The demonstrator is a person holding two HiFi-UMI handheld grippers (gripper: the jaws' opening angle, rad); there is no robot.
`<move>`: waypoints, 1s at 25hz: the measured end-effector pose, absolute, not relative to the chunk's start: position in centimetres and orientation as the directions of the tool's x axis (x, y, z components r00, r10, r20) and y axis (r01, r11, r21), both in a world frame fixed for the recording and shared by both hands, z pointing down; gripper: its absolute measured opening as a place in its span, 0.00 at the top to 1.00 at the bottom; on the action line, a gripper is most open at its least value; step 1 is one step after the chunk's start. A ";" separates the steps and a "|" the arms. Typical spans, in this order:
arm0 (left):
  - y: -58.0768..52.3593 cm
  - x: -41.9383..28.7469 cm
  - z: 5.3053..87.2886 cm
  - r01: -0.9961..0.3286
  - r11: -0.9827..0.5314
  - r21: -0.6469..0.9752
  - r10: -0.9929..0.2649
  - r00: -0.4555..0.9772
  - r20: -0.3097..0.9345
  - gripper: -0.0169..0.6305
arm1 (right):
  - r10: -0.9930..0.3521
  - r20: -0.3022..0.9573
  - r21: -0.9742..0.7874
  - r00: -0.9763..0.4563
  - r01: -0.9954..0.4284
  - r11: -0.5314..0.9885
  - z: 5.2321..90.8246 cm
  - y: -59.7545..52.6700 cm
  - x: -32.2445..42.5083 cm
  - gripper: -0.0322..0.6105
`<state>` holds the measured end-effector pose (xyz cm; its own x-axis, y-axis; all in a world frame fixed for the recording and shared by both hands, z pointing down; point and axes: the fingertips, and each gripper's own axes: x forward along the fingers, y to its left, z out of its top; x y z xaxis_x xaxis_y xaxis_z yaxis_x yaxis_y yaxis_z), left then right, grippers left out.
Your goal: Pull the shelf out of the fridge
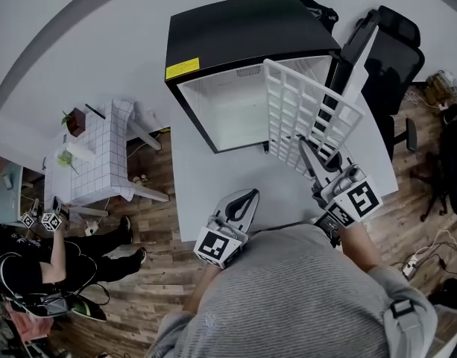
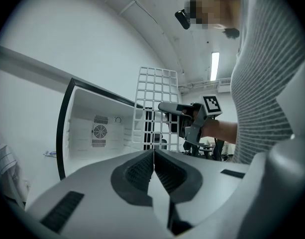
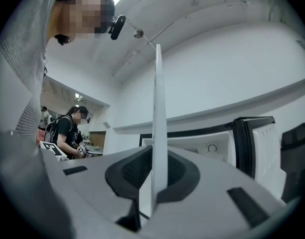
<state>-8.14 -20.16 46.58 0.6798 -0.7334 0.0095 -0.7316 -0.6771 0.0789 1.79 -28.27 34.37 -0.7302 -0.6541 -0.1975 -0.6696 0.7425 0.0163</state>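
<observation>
Clearly, the white wire shelf (image 1: 288, 103) is held outside the black mini fridge (image 1: 235, 36), in front of the right half of its open cavity. The shelf is stood up on edge and tilted, with its lower corner gripped by the right claw (image 1: 308, 149). In the right gripper view the shelf (image 3: 157, 108) is seen edge-on as a thin white strip, and the right claw (image 3: 158, 156) is closed narrowly on it, with both pads pressed against its sides. The fridge is set on a white table (image 1: 213, 200), and its fridge door (image 1: 360, 51) is swung open to the right. The cavity is seen as bare white walls, and in the left gripper view a round fan grille (image 2: 98, 132) is shown on the back wall.

The left claw (image 1: 248, 195) is held low over the near part of the table, just beside the grey striped jumper (image 1: 303, 297) worn by the person. Its jaws are brought fully together in the left gripper view (image 2: 153, 153), and nothing is held between them. From that view the shelf (image 2: 157, 91) and the right claw (image 2: 164, 107) are seen ahead, in front of the fridge opening.

A black office chair (image 1: 396, 58) is placed behind the open door. At the far left a small tiled table (image 1: 101, 155) is stood on the wooden floor (image 1: 153, 230), and a second person (image 1: 27, 263) is seated near it.
</observation>
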 end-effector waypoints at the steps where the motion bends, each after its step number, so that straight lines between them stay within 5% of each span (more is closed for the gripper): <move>1: -20.2 -8.0 46.4 -0.730 -0.680 0.074 -0.732 0.681 0.001 0.95 | -0.655 -0.204 0.010 -0.728 -0.670 0.742 34.1 -28.2 2.0 0.90; 25: -20.4 -8.0 46.4 -0.734 -0.675 0.082 -0.737 0.676 -0.010 0.95 | -0.648 -0.206 0.008 -0.733 -0.664 0.748 32.8 -28.0 2.0 0.90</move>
